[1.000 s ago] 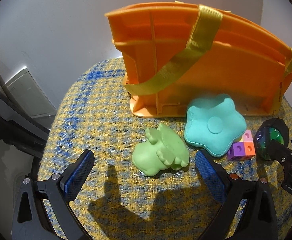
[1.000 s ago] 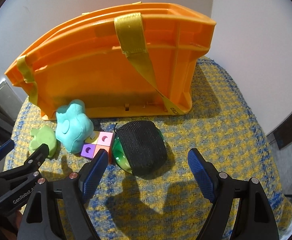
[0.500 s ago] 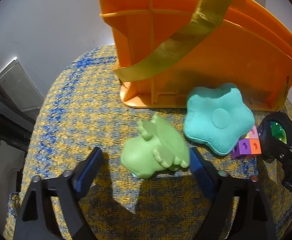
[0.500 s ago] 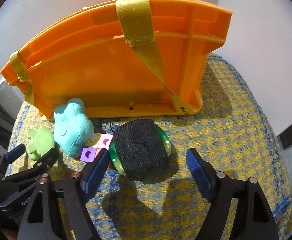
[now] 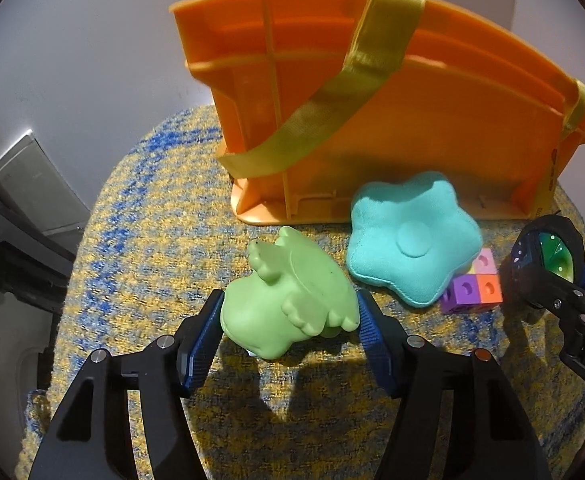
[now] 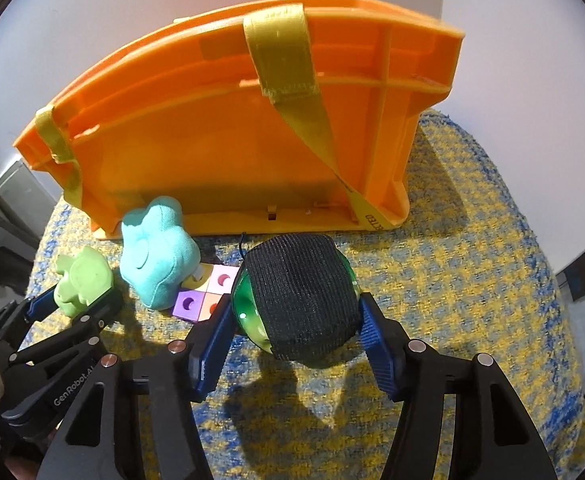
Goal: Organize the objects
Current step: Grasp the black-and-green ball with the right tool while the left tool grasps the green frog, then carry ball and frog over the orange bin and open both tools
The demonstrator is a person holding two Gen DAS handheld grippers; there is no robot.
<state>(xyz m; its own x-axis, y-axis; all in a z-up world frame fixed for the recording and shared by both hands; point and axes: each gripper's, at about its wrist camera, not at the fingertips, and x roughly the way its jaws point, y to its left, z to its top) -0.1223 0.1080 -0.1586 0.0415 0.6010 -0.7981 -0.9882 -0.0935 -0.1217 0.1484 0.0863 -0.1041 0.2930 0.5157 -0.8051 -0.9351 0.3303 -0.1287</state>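
On the yellow-and-blue woven surface [image 5: 140, 240], an orange plastic crate [image 5: 432, 128] stands at twelve o'clock in both wrist views, with olive-yellow webbing straps [image 5: 332, 112] running down its ribbed near wall. At six o'clock in the left wrist view, the left gripper [image 5: 288, 320] has its blue-padded fingers [image 5: 206, 334] pressed against both sides of a light green rubber frog toy [image 5: 292, 304], clamped on it while the toy sits on the fabric. Just beside the frog, toward two o'clock, lies a teal star-shaped plush [image 5: 408, 236], its upper lobes close to the foot of the crate. Tucked partly under the plush at its four o'clock edge is a small cluster of linking cubes [image 5: 474, 286] in pink, purple, orange and yellow. At three o'clock in that same view, the green ball shows edge-on with the right gripper reaching in from the frame's rim. From the right wrist view, the right gripper [image 6: 294, 322] is closed against a translucent green ball wrapped in a black mesh band [image 6: 296, 296], one blue pad touching each side, with the ball resting on the fabric just in front of the crate. The cubes touch or nearly touch the ball at its nine o'clock side.
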